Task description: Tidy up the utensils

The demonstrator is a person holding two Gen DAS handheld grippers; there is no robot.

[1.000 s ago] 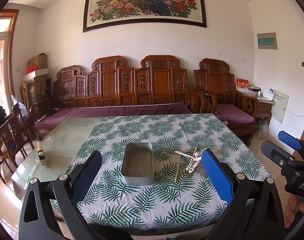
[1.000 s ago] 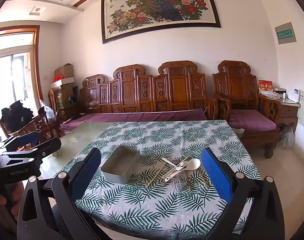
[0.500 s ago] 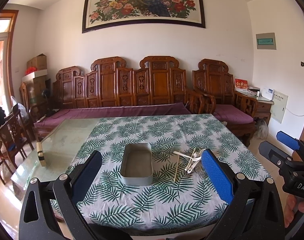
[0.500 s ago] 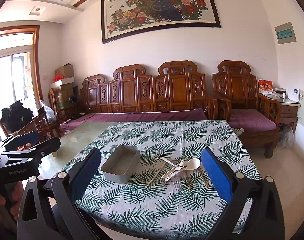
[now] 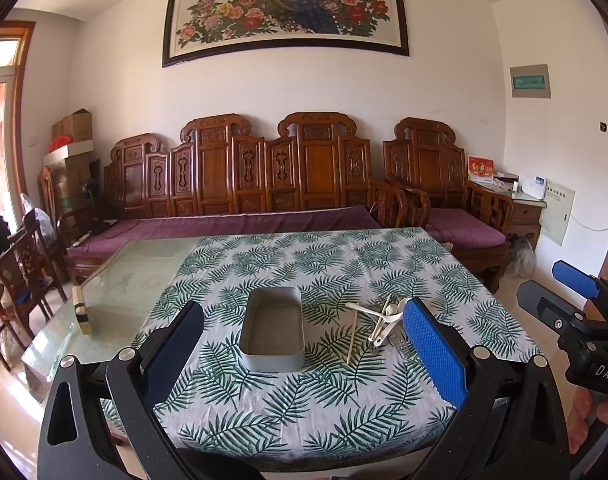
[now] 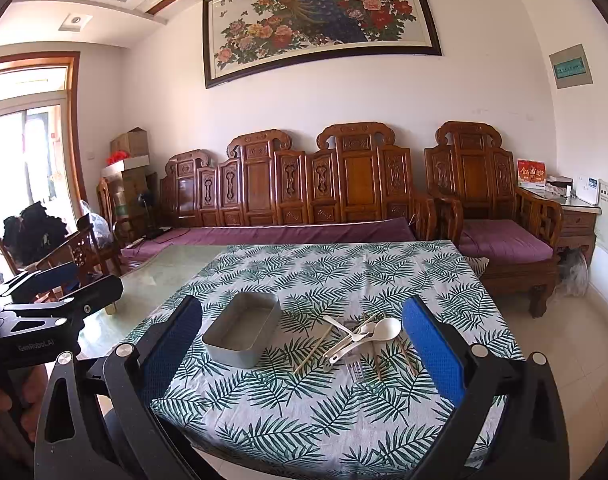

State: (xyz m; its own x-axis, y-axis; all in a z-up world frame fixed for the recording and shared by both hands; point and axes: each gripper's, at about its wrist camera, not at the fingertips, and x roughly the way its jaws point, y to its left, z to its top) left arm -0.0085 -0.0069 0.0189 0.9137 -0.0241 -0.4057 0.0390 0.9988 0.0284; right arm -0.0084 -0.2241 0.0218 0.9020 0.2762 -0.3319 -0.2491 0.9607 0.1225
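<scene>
Both grippers, left gripper [image 5: 304, 340] and right gripper [image 6: 301, 340], hover open and empty before the table. An empty metal tin [image 6: 241, 334] sits beside piled spoons [image 6: 360, 336] and chopsticks [image 6: 314, 349], likely their container.

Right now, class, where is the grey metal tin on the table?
In both views, the grey tin sits empty on the leaf-print tablecloth, just left of the utensil pile.

Peacock painting [image 5: 287, 8] above carved wooden bench [image 5: 243, 176]
</scene>
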